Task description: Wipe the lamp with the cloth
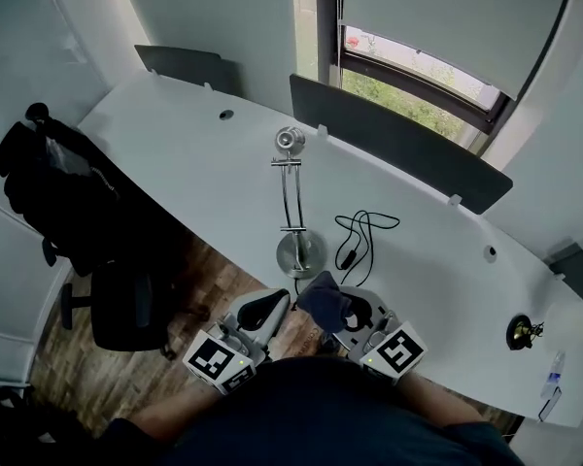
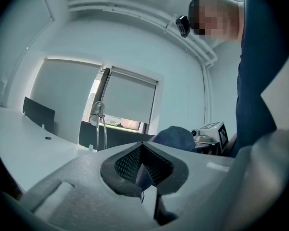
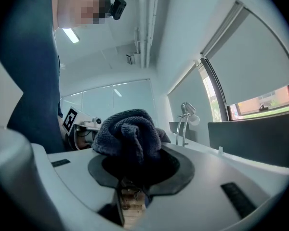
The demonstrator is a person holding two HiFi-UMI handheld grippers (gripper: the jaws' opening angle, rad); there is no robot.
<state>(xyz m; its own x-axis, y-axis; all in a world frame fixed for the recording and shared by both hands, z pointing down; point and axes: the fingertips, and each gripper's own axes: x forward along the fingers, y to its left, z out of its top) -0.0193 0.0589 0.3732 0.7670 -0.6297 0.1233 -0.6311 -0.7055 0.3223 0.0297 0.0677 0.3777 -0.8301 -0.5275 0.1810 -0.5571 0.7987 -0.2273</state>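
A chrome desk lamp stands upright on the white desk, its round base near the front edge; it also shows far off as the lamp and the lamp. My right gripper is shut on a bunched dark blue cloth, just right of the lamp base and apart from it. The cloth bulges out over the right gripper. My left gripper sits left of the base, jaws closed on nothing. In its own view the left gripper has pads meeting, with the cloth beyond.
A black cable lies coiled right of the lamp. Dark partition screens line the desk's far edge below the window. An office chair with a black jacket stands at the left. A small black object sits at the desk's right end.
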